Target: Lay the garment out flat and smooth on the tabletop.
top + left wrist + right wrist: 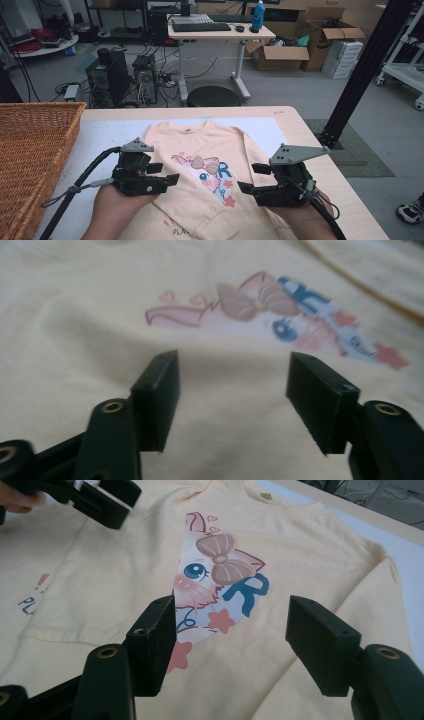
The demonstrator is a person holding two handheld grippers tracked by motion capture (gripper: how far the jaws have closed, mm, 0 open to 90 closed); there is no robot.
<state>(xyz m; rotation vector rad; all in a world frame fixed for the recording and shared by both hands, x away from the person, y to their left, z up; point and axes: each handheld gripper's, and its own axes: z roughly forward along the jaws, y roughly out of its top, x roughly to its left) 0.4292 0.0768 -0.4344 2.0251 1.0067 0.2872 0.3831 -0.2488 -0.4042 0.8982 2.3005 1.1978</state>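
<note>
One folded T-shirt (200, 165), collar toward table's (310, 145) far edge.

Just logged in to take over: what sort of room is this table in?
Probably a lab or workshop: computer towers with loose cables on the floor, a desk with a keyboard, and open cardboard boxes behind.

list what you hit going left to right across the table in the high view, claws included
wicker basket → left claw → cat print on the pale yellow t-shirt → right claw
</note>
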